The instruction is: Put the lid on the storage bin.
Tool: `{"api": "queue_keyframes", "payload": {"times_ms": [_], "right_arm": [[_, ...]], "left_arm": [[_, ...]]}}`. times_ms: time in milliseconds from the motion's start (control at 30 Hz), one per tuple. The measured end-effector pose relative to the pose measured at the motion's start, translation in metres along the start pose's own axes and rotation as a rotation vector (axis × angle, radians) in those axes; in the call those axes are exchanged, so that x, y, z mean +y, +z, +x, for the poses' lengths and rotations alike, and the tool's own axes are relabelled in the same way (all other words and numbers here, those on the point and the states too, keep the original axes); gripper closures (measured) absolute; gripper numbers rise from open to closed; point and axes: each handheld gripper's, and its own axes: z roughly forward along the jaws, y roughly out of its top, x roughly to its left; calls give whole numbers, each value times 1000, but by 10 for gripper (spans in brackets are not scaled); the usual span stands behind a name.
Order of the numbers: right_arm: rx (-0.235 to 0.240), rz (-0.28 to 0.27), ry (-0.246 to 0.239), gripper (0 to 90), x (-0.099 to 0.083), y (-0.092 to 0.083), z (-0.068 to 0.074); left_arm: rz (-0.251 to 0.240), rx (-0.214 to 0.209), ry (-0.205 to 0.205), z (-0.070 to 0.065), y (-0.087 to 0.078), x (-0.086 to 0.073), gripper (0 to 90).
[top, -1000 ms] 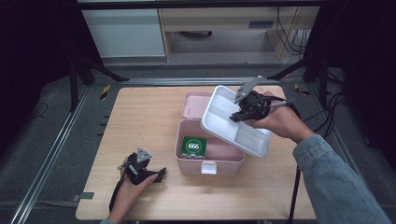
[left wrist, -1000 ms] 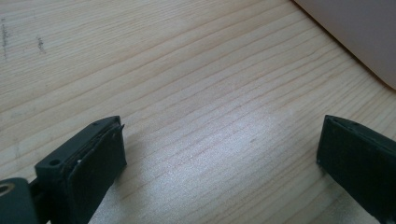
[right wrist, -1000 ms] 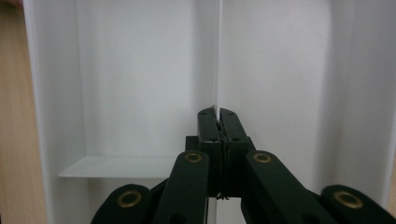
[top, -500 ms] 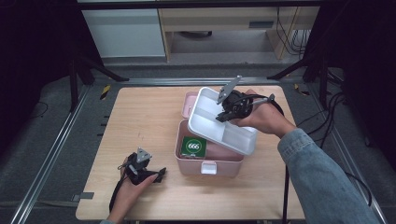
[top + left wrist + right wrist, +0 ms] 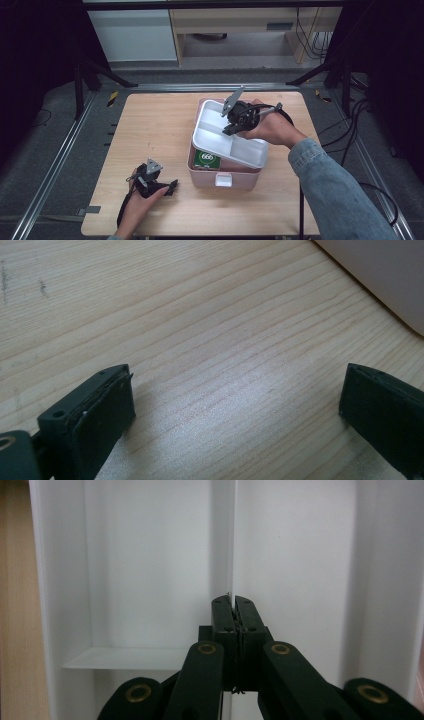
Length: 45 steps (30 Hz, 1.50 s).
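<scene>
White tray over the pink box

My right gripper (image 5: 234, 125) pinches the divider of the white tray (image 5: 227, 142), held tilted above the pink box (image 5: 222, 177); my left gripper (image 5: 170, 186) rests open on the wooden table (image 5: 150, 130).

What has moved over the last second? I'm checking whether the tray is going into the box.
The right tongs, shut on the white tray by its divider, carried it left over the pink box. The left tongs stayed open on the table; the box and green packet kept still.
</scene>
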Motion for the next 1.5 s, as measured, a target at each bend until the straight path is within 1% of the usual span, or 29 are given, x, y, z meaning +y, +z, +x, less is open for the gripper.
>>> {"api": "queue_keyframes", "payload": {"times_ms": [133, 167, 333, 433, 567, 667, 1067, 1300, 1433, 1500], "right_arm": [[16, 11, 0, 900, -1, 9, 3], [22, 21, 0, 900, -1, 13, 4], [33, 27, -8, 900, -5, 21, 7], [40, 36, -3, 900, -8, 26, 7], [43, 45, -12, 900, -8, 29, 8], [46, 34, -15, 900, -6, 30, 8], [87, 39, -65, 900, 3, 44, 14], [97, 58, -87, 900, 4, 47, 17], [99, 68, -79, 899, 3, 48, 17], [95, 83, -81, 897, 2, 48, 16]], "left_arm": [[2, 0, 2, 0, 0, 0, 3], [-1, 0, 0, 0, 0, 0, 3], [1, 0, 1, 0, 0, 0, 3], [1, 0, 2, 0, 0, 0, 3], [1, 0, 1, 0, 0, 0, 3], [2, 0, 1, 0, 0, 0, 3], [2, 0, 2, 0, 0, 0, 3], [2, 0, 2, 0, 0, 0, 3], [2, 0, 2, 0, 0, 0, 3], [2, 0, 2, 0, 0, 0, 3]]}}
